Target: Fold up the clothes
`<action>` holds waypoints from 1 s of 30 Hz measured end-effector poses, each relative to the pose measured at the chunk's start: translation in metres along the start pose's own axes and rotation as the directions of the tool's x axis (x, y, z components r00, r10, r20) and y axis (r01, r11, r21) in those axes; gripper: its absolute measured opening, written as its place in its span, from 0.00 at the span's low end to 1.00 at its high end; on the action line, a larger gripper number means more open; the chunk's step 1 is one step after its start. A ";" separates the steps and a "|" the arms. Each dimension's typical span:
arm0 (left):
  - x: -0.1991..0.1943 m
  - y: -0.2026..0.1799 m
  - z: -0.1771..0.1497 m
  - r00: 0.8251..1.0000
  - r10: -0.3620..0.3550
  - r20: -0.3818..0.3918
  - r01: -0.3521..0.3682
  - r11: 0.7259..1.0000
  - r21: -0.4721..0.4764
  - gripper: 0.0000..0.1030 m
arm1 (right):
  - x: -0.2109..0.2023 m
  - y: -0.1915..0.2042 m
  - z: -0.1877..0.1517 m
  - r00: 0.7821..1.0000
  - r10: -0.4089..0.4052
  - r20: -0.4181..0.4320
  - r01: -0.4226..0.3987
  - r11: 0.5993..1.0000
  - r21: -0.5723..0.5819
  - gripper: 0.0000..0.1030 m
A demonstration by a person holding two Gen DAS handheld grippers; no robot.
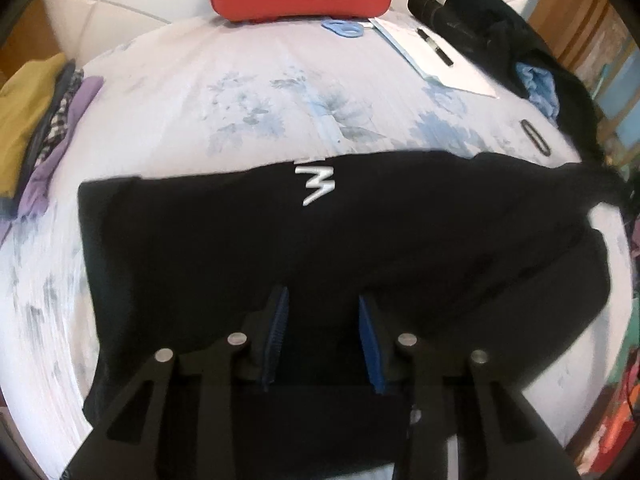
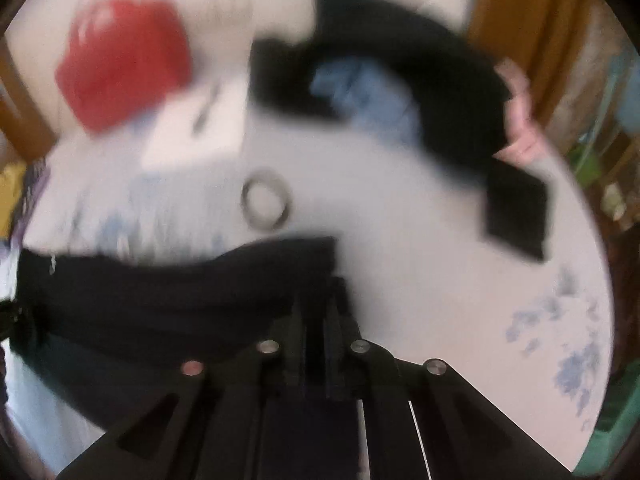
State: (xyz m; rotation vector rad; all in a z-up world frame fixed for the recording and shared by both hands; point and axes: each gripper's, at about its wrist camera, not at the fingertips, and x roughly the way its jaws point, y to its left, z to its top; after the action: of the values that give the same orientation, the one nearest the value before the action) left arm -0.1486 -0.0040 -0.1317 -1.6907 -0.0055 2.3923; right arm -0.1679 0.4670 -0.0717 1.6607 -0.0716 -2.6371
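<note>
In the left wrist view the left gripper (image 1: 322, 332) hangs with jaws apart over the near part of the black garment (image 1: 248, 248) spread on the floral sheet (image 1: 248, 92), bare sheet beyond, while in the blurred right wrist view the right gripper (image 2: 326, 316) pinches the garment's right edge near a ring (image 2: 266, 203).
</note>
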 end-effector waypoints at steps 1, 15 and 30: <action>-0.004 0.002 -0.004 1.000 -0.010 -0.004 0.010 1.000 -0.004 0.33 | 0.000 -0.009 -0.005 1.000 0.003 -0.026 -0.003 1.000 0.021 0.26; -0.038 0.089 0.000 0.985 0.168 0.050 -0.155 0.967 -0.201 0.65 | 0.037 -0.037 0.010 0.993 0.094 -0.076 -0.075 0.972 0.222 0.54; -0.033 0.090 -0.041 0.984 0.173 0.033 -0.155 0.940 -0.305 0.55 | -0.011 -0.006 -0.001 0.999 -0.002 0.034 0.000 0.999 0.045 0.20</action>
State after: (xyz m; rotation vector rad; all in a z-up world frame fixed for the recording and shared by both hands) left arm -0.1152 -0.1025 -0.1256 -1.8100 -0.2629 2.6788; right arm -0.1618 0.4734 -0.0625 1.6291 -0.1319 -2.6846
